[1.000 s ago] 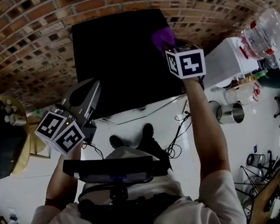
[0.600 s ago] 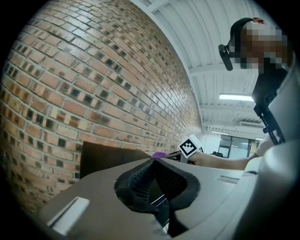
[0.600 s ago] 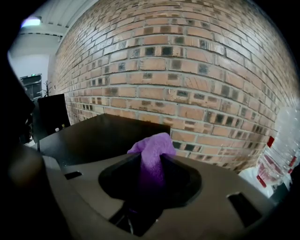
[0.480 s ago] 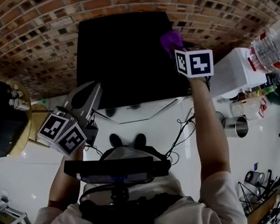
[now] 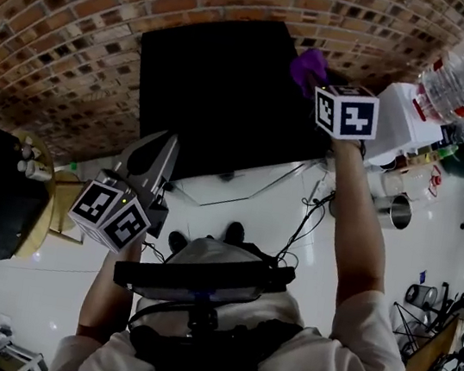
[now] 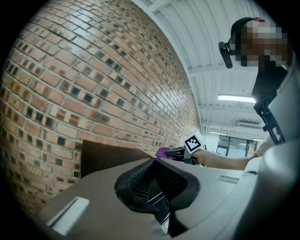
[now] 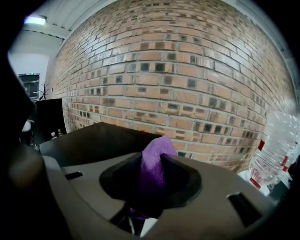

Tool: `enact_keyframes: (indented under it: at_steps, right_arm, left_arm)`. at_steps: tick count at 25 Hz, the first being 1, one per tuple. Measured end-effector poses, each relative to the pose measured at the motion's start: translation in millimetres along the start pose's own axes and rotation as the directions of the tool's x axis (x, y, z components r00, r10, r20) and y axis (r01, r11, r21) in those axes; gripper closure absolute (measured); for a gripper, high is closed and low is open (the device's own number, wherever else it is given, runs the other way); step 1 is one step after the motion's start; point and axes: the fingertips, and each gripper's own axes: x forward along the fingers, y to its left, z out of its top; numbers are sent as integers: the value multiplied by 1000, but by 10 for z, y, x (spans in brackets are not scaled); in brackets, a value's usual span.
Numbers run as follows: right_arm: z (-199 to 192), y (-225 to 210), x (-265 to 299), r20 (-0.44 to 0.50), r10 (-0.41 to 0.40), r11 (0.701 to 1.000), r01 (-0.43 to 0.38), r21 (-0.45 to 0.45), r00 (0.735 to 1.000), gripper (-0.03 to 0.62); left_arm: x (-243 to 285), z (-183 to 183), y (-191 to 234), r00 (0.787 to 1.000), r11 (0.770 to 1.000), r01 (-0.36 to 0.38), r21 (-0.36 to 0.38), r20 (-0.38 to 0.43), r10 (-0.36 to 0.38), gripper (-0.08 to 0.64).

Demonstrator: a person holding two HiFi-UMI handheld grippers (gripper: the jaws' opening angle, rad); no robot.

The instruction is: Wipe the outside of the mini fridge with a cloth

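Head view: a black fridge (image 5: 221,91) stands against a brick wall (image 5: 84,17). The right gripper (image 5: 319,79) reaches out to the fridge's far right corner with a purple cloth (image 5: 309,64) bunched at its tip. Whether the cloth touches the fridge cannot be told here. The left gripper (image 5: 157,153) hangs near the fridge's lower left edge, apart from it. To the right a water bottle (image 5: 455,71) sits upturned on a white dispenser (image 5: 404,120), with a metal bin (image 5: 392,211) on the floor (image 5: 238,199) below.

Left gripper view: the left gripper (image 6: 157,185) has its jaws pressed together with nothing between them. Beyond them lie the fridge (image 6: 105,154), the wall (image 6: 93,79), and the right gripper (image 6: 180,152) with the cloth (image 6: 163,152) at the fridge's far edge.

Right gripper view: the right gripper (image 7: 151,176) has just been closing, and its jaws are clamped on the cloth (image 7: 157,152), which sticks up past them. The fridge (image 7: 93,138) top spreads behind it to the left, the wall (image 7: 178,70) beyond, and the bottle (image 7: 276,145) at the right edge.
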Motion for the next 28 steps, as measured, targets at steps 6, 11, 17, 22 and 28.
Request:
enact_keyframes:
  at_steps: [6,11,17,22,28]
  right_arm:
    - [302,458,-151,84,8,1000,-8,4,996,462]
    - [490,1014,-221,144,91,996,-94,9,985,465]
    - [626,1831,-263,178,225,974,-221,-44,958,466]
    - [653,2365,-241,173,314,949,-304,-82,934,466]
    - [629,2871,-260,181,411,911,-396,-113,894,468]
  left_arm:
    - [-267,82,355,1000,1000,2,-11,1,-2,557]
    - [-423,67,468,1000,1000,10,-21,-3,-10,555]
    - [-575,61,589,1000,999,-2,-36,9,2,555]
    - [-651,46,653,1000,999,-11,-45,15,12,555]
    - [-711,54,718,999,998,-29,-56,21,30,557]
